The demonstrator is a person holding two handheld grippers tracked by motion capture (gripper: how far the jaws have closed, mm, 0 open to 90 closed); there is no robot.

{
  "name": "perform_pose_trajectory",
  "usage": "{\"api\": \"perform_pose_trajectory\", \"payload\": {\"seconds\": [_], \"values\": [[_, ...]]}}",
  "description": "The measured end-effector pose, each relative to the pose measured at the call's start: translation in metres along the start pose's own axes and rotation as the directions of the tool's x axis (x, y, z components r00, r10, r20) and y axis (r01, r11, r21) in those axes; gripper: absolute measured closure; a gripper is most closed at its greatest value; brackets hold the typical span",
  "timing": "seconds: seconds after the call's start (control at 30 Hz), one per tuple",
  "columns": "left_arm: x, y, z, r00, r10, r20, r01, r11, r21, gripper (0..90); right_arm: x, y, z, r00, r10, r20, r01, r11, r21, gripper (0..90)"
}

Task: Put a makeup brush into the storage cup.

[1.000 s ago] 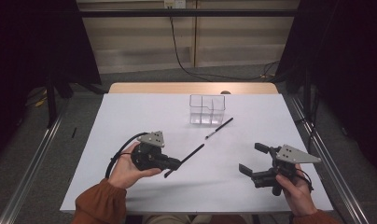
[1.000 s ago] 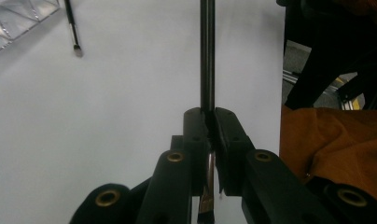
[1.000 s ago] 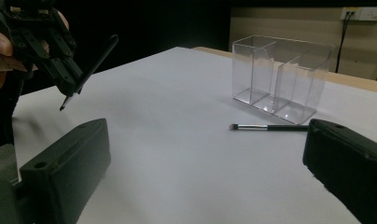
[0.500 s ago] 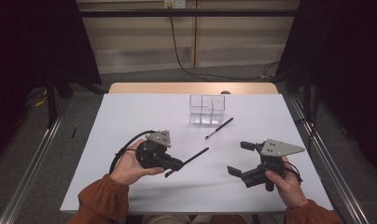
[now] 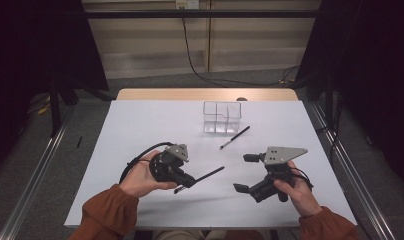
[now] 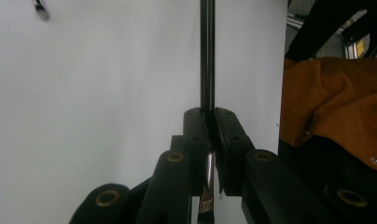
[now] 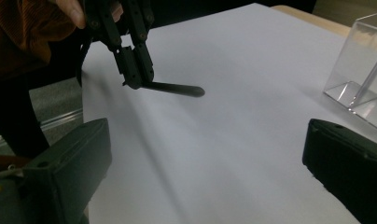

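Note:
My left gripper (image 5: 186, 180) is shut on a black pen (image 5: 210, 173), which sticks out to the right, low over the white table (image 5: 140, 130). The left gripper view has the two jaws (image 6: 207, 115) pressed on the pen's shaft (image 6: 206, 56). My right gripper (image 5: 245, 173) is held at the front right with its jaws wide apart and nothing between them. Its own view (image 7: 200, 177) looks across at the left gripper (image 7: 136, 80) and the pen (image 7: 177, 88). A second black pen (image 5: 235, 137) lies on the table, just in front of a clear box.
A clear divided box (image 5: 222, 116) stands at the table's far middle, also at the right edge of the right gripper view (image 7: 364, 79). A wooden strip (image 5: 205, 94) borders the table's far edge. Metal rails (image 5: 340, 155) run along both sides.
My right gripper has moved left, in towards the middle of the table, and risen slightly. The left gripper with its pen has stayed almost still.

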State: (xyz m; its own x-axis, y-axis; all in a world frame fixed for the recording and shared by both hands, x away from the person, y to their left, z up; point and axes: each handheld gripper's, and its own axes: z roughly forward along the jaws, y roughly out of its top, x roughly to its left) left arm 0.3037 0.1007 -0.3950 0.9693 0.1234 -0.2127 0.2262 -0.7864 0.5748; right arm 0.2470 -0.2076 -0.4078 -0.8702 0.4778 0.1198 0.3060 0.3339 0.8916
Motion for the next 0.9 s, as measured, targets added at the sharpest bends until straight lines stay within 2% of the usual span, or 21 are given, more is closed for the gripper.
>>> {"api": "perform_pose_trajectory", "payload": {"seconds": [0.03, 0.17, 0.2, 0.23, 0.3, 0.53, 0.7, 0.8, 0.87, 0.9], "values": [[0.000, 0.000, 0.001, 1.0000, 0.000, -0.001, 0.000, 1.0000, 0.005, 84.1, 0.000, 0.002, 0.001, 0.9999, -0.014, -0.007, 0.014, 1.000, 0.023, 0.8], [-0.001, 0.002, 0.001, 1.0000, 0.008, 0.005, -0.008, 0.9996, 0.027, 84.1, 0.000, 0.006, 0.004, 0.9988, -0.048, -0.007, 0.048, 0.998, 0.045, 2.0], [-0.001, 0.003, 0.001, 0.9999, 0.013, -0.004, -0.013, 0.9994, 0.031, 84.1, -0.001, 0.008, 0.005, 0.9984, -0.050, -0.028, 0.051, 0.997, 0.059, 1.7], [-0.001, 0.004, 0.000, 0.9998, 0.018, 0.001, -0.018, 0.9993, 0.033, 84.1, -0.001, 0.008, 0.005, 0.9984, -0.050, -0.028, 0.051, 0.997, 0.059, 1.7], [-0.001, 0.007, -0.002, 0.9996, 0.027, 0.006, -0.028, 0.9987, 0.042, 84.1, 0.000, 0.010, 0.009, 0.9968, -0.066, -0.045, 0.070, 0.993, 0.092, 1.6], [-0.002, 0.013, 0.001, 0.9989, 0.045, 0.014, -0.046, 0.9953, 0.085, 84.1, -0.001, 0.011, 0.022, 0.9925, -0.058, -0.108, 0.074, 0.985, 0.155, 1.7], [0.000, 0.015, 0.004, 0.9987, 0.050, 0.002, -0.050, 0.9932, 0.105, 84.1, 0.000, 0.012, 0.029, 0.9878, -0.073, -0.138, 0.099, 0.975, 0.198, 2.5], [0.003, 0.016, 0.003, 0.9991, 0.042, -0.007, -0.040, 0.9909, 0.128, 84.1, 0.002, 0.016, 0.030, 0.9832, -0.098, -0.154, 0.131, 0.966, 0.221, 2.3], [0.004, 0.017, 0.004, 0.9993, 0.035, -0.008, -0.034, 0.9892, 0.142, 84.1, 0.002, 0.019, 0.031, 0.9796, -0.117, -0.163, 0.155, 0.957, 0.245, 4.1], [0.005, 0.017, 0.004, 0.9992, 0.038, -0.009, -0.036, 0.9886, 0.146, 84.1, 0.002, 0.021, 0.031, 0.9784, -0.116, -0.172, 0.160, 0.949, 0.272, 6.5]]}}
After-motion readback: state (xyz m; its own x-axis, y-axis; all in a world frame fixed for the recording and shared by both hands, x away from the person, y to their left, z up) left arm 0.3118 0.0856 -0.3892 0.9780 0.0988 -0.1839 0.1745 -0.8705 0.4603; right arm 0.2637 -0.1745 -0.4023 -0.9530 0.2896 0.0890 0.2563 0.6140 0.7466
